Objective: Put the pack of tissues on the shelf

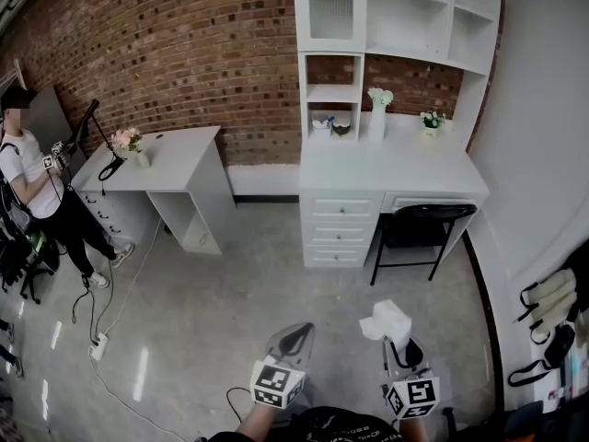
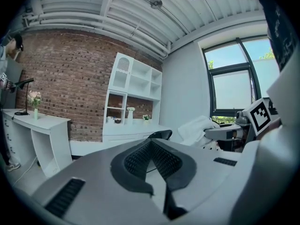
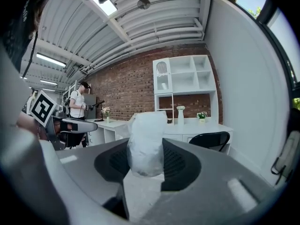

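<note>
A white pack of tissues [image 1: 386, 321] stands up between the pads of my right gripper [image 1: 396, 343], which is shut on it. In the right gripper view the pack [image 3: 146, 142] fills the gap between the dark pads, upright and crinkled. My left gripper [image 1: 294, 337] hovers beside it to the left, its fingers meeting at the tips with nothing between them; its own view shows the same [image 2: 151, 142]. The white shelf unit [image 1: 398, 15] with open compartments rises over a white desk [image 1: 386, 166] against the brick wall, well ahead of both grippers.
A black folding chair [image 1: 425, 221] stands at the desk's knee space. Vases with flowers [image 1: 378, 109] sit on the desktop. A second white desk [image 1: 170, 150] is at the left, with a person [image 1: 32, 187] beside it. Cables [image 1: 101, 339] trail over the floor. Bags [image 1: 552, 311] hang at the right.
</note>
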Motion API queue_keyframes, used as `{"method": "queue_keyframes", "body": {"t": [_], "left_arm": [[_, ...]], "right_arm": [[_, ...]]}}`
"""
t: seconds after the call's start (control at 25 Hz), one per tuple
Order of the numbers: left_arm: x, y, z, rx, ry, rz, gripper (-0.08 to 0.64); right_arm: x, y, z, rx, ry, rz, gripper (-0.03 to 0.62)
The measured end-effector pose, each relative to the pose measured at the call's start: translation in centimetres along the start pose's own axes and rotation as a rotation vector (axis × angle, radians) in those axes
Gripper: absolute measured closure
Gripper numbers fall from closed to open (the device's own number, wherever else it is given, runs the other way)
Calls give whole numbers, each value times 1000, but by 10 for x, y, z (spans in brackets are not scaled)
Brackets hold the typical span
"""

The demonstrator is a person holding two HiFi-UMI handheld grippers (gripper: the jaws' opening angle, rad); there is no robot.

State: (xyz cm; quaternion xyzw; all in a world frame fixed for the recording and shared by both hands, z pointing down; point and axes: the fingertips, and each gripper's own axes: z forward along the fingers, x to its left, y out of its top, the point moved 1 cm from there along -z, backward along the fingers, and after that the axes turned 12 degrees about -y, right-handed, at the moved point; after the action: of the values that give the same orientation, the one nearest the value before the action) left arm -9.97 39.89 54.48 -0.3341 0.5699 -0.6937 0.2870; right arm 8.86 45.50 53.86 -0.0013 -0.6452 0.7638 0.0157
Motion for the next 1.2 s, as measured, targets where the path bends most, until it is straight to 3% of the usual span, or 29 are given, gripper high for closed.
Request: {"method": "queue_keyframes", "body": {"t": [1.2], "left_arm": [[172, 48, 72, 28, -102, 68, 549]], "right_arm": [[54, 38, 169, -9, -74, -15, 443]]}}
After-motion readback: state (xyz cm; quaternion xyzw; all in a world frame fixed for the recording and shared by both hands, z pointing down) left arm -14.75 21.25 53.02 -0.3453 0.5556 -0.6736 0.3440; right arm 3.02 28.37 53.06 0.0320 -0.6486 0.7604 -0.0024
